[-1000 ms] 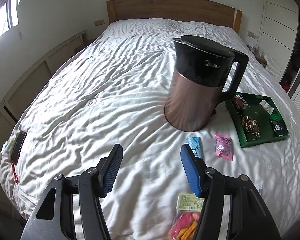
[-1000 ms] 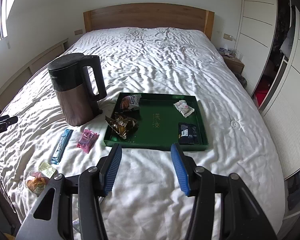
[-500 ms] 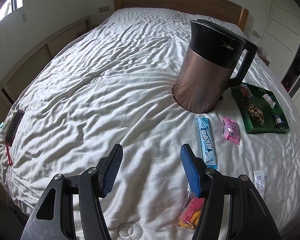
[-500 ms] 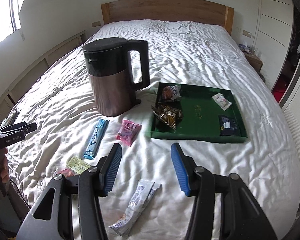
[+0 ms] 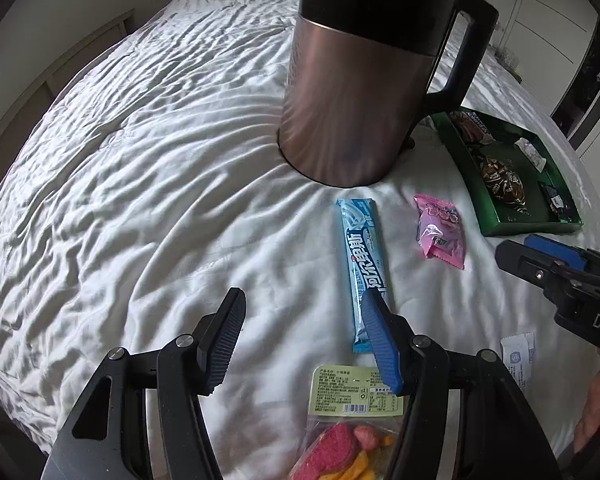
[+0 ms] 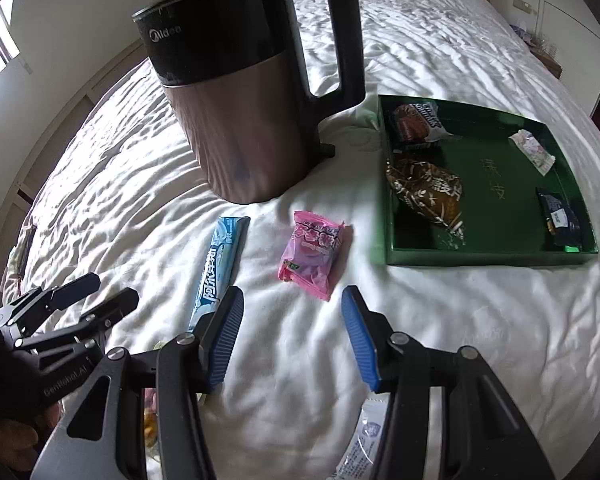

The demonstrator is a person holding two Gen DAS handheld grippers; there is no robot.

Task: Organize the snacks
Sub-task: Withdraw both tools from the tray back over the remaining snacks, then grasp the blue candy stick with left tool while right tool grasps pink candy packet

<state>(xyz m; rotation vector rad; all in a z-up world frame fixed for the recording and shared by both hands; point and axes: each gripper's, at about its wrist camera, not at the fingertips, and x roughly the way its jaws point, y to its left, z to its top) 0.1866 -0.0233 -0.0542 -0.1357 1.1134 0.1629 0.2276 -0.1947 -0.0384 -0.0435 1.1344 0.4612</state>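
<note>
Right gripper (image 6: 292, 340): fingers parted, nothing between them, pointing steeply down at the bed (image 6: 480, 320). Pink snack packet (image 6: 314, 254) lies just ahead of the gap, slightly toward its left finger, apart from both pads. Packet's long axis runs roughly away from the camera, tilted a little to the right, so about in line with the fingers, not across them. Judgement: a straight drop forward would put the packet between the pads across its narrower width.

Left gripper (image 5: 304, 340): fingers also parted and empty. Blue wafer bar (image 5: 363, 264) lies ahead and to its right, long axis nearly along the pointing direction; the bar's near end is hidden behind the right finger, contact not determinable. Dried fruit pack (image 5: 352, 420) sits partly under that same finger.

Nearer hand: right for the pink packet, left for the blue bar.

Green tray (image 6: 480, 258) to the right of the pink packet, near but apart; already holds four wrapped snacks. Electric kettle (image 6: 256, 120) stands upright beyond both loose snacks, close to the tray's left corner. White sachet (image 6: 364, 436) lies beneath the right gripper.

Bed covering is a soft, wrinkled white quilt; likely yields under pressure. Room: wooden headboard, white wardrobe doors, a window.
</note>
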